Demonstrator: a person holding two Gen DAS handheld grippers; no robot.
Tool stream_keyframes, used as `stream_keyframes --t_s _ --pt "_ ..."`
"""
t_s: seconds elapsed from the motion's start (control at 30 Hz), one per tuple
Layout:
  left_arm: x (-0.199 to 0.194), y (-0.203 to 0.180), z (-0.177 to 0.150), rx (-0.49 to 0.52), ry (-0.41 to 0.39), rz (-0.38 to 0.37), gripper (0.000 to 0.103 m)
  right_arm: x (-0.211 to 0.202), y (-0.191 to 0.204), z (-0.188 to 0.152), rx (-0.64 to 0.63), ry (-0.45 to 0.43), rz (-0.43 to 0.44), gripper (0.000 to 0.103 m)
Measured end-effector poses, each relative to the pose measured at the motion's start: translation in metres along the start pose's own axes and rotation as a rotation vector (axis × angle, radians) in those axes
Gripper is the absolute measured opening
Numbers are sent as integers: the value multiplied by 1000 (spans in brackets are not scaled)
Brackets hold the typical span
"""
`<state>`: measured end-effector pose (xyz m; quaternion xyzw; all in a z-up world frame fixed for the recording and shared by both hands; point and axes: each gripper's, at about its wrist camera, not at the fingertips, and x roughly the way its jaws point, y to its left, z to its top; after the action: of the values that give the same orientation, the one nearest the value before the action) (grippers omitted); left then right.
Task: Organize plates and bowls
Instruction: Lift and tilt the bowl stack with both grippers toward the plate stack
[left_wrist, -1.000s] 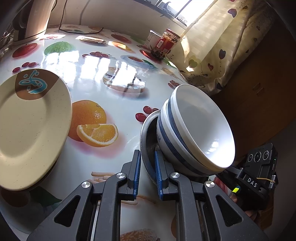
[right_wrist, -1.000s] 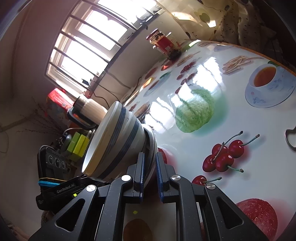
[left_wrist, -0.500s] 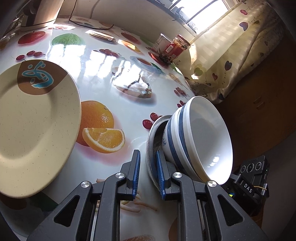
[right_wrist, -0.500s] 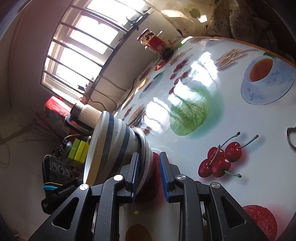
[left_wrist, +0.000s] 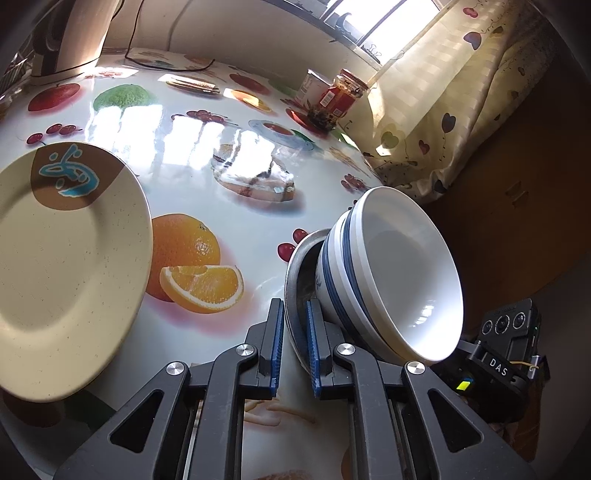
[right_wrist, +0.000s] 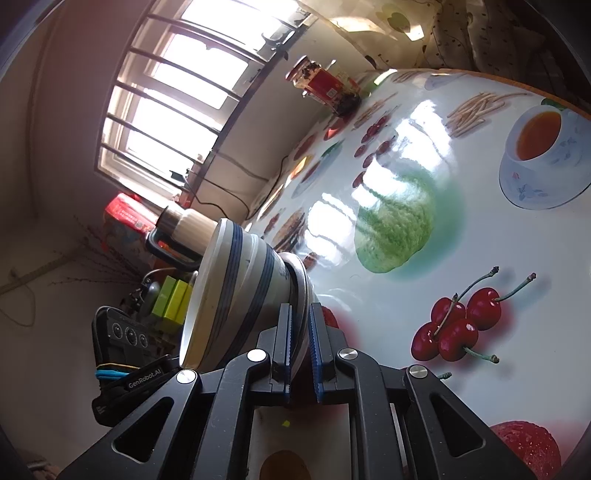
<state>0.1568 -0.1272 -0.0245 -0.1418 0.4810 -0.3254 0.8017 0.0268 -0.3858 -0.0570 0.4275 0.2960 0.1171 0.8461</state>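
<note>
Gripping opposite rims of a metal dish (left_wrist: 295, 280), left gripper (left_wrist: 294, 345) and right gripper (right_wrist: 300, 349) are each clamped narrow on it above the fruit-print table (left_wrist: 229, 221). Two nested blue-striped bowls (left_wrist: 399, 273) sit inside the dish, innermost one empty. Cream plate (left_wrist: 62, 266) lies to the left, apart.

Home dining corner, by the look of it. Round table (left_wrist: 258, 206) under fruit-print oilcloth, sauce jar (left_wrist: 338, 98) at its far edge. Behind the table, barred window (right_wrist: 177, 85), heart-patterned curtain (left_wrist: 443, 110), kettle (right_wrist: 184, 229).
</note>
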Motion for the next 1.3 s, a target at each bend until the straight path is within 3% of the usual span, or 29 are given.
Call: stream_keyframes --t_s 0.43,1.3 --pt "-10 -9 -4 55 -26 44 11 -2 2 -5 -10 10 2 11" --pt "-31 -8 -7 52 -62 51 11 -1 23 -8 -58 12 13 11"
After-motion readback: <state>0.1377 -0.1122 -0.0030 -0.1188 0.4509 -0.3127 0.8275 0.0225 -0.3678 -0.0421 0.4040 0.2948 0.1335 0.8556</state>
